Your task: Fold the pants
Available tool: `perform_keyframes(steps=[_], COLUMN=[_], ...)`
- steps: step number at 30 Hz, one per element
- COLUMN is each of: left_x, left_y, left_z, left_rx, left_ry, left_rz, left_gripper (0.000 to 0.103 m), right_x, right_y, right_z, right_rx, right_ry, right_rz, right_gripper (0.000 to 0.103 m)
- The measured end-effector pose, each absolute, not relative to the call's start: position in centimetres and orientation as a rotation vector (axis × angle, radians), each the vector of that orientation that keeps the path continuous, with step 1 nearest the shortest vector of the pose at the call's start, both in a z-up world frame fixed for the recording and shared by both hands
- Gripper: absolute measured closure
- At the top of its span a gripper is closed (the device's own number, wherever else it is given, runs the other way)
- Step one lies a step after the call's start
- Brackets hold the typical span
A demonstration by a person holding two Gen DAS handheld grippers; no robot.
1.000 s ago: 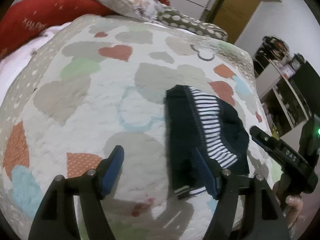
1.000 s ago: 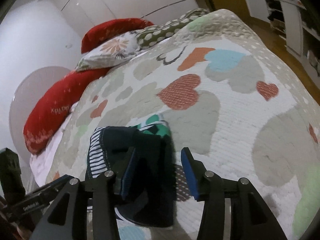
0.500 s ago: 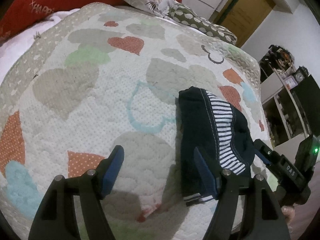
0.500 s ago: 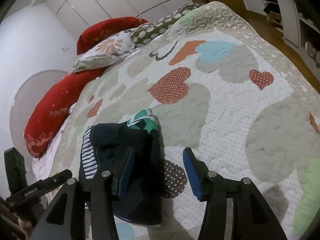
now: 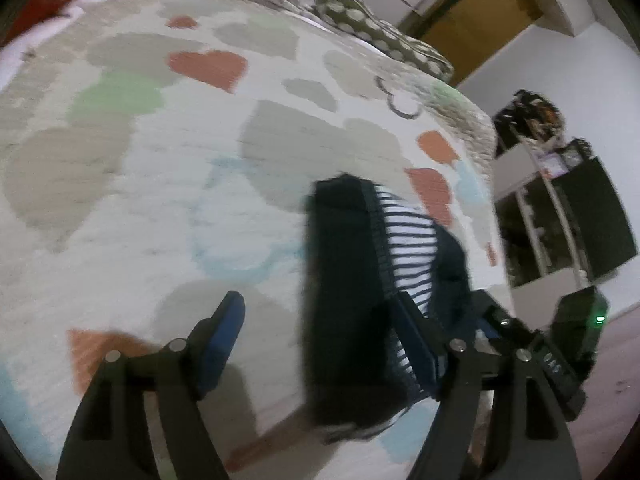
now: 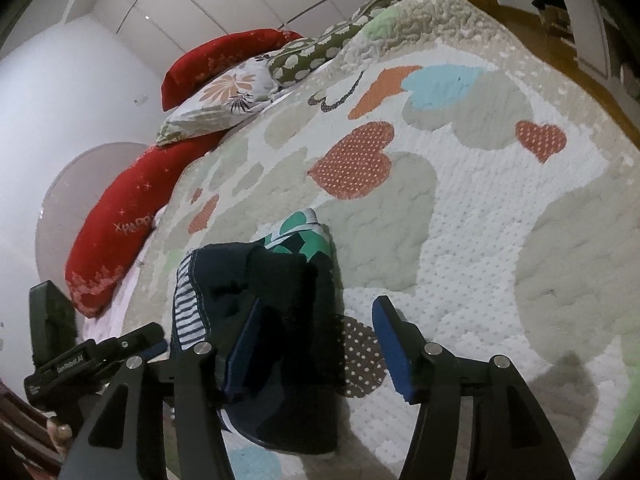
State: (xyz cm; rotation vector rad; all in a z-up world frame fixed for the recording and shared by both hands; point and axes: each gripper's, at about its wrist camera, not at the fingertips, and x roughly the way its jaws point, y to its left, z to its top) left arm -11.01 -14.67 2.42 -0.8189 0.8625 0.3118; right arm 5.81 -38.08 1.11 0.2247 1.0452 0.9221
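I have both grippers over the near edge of the bed, on either side of the folded pants (image 5: 344, 300). The pants are a dark navy bundle with a white-and-navy striped lining showing along one fold and a green-patterned patch at the far end, seen from the right wrist (image 6: 306, 236). They lie on the heart-patterned quilt (image 5: 160, 184), close to its near edge.

My left gripper (image 5: 320, 340) has its jaws spread wide and holds nothing; its right finger (image 5: 412, 344) sits over the striped part of the pants, though the blur leaves me unable to tell whether it touches, and its left finger is over bare quilt. My right gripper (image 6: 316, 344) is likewise wide apart and empty: its left finger (image 6: 244, 344) is over the dark fabric, its right one over the quilt just beside the bundle.

Each camera catches the other gripper at the frame edge. At the head of the bed lie red pillows (image 6: 132, 216), a floral pillow (image 6: 216, 104) and a dotted olive one (image 6: 316, 56).
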Motion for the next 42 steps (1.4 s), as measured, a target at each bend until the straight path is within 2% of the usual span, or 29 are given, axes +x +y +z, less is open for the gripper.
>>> perform_keyframes(steps=[13,14,15,17,18,20,21,25,34,38,42], left_x=[-6.5,-6.4,-6.3,-6.2,-6.3,-6.3,-6.4,-6.2,-3.2,-1.8,-2.3], left_y=[-15.2,-15.4,-15.5,-16.0,-16.1,-16.3,-16.3,-15.6,-12.0,-10.9,-10.9], left_z=[0.9,1.0,1.1,1.4,1.7,2.4,2.9,4.4,6.1,4.6,4.0], left_rx=[-0.808,-0.791,-0.775,-0.746,-0.73,-0.697,-0.691,-0.662,-0.565,-0.518,-0.532], left_ry=[0.886,0.889,0.888,0.894,0.89,0.885,0.878,0.845,0.835,0.879,0.886], left_rz=[0.194,0.195,0.194,0.189,0.199,0.209,0.209,0.231,0.328,0.403,0.424], left_gripper=[0.022,0.025,0.039,0.05,0.058,0.068,0.069,0.07,0.069,0.064,0.055], right_x=[7.3,7.3,7.3,7.2,7.0,6.7,6.5,6.6,8.1,9.3,10.4], right_y=[-35.9,-35.8,-35.6,-35.0,-34.5,-34.0,-33.8,-33.5,-28.7,-26.6,-25.9], right_z=[-0.4,-0.4,-0.5,-0.4,-0.3,-0.1,0.3,1.6,5.0,3.8,1.6], right_rx=[0.317,0.319,0.32,0.299,0.281,0.25,0.239,0.24,0.141,0.107,0.083], right_ry=[1.119,1.12,1.121,1.125,1.125,1.119,1.11,1.092,1.002,1.014,1.061], right_rz=[0.991,0.992,0.996,1.017,1.03,1.038,1.045,1.075,1.08,1.048,0.978], right_gripper=[0.041,0.041,0.041,0.044,0.054,0.06,0.064,0.068,0.068,0.068,0.059])
